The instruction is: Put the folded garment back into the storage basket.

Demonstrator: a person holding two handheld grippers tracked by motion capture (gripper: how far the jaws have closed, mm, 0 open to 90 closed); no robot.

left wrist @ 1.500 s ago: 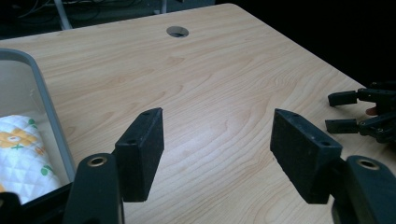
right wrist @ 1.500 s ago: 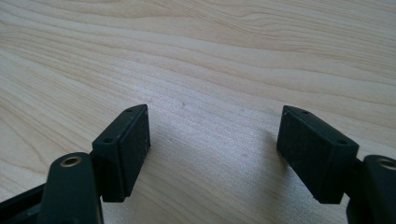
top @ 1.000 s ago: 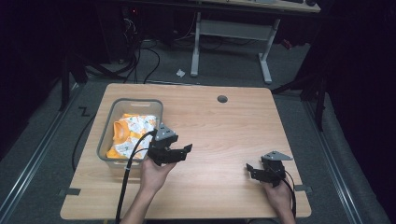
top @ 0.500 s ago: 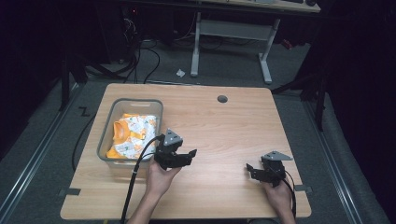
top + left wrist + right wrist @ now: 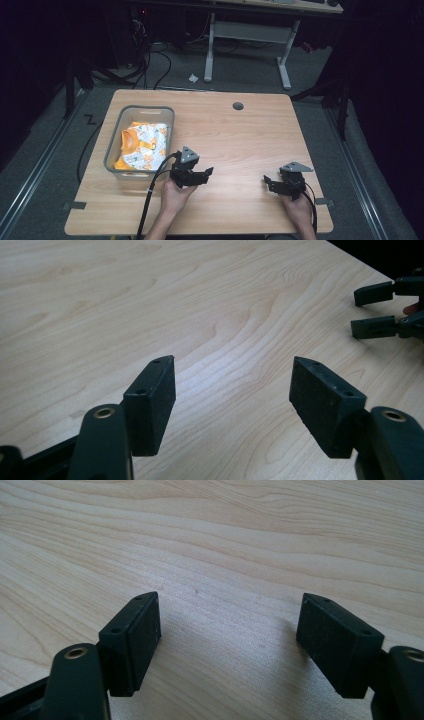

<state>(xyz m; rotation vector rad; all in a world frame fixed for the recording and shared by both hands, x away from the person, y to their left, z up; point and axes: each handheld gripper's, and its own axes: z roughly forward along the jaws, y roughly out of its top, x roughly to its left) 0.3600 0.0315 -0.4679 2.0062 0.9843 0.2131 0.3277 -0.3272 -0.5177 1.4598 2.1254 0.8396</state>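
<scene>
wood table, two grippers, one bin

left gripper (image 5: 206,173): jaws wide, holding nothing, bare table (image 5: 240,140) between them. clear plastic bin (image 5: 113,155) with orange-and-white cloth (image 5: 142,145) sits just behind its hand. right gripper (image 5: 267,181): jaws wide, empty, low over wood, well apart from the bin.

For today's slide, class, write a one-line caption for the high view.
Two hand-held grippers, left and right, rest open and empty on a wooden table beside a clear bin of orange-and-white packets.

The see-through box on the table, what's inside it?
Inside the clear box lies a folded orange-and-white cloth with small prints. Whatever is beneath the cloth is covered.
</scene>
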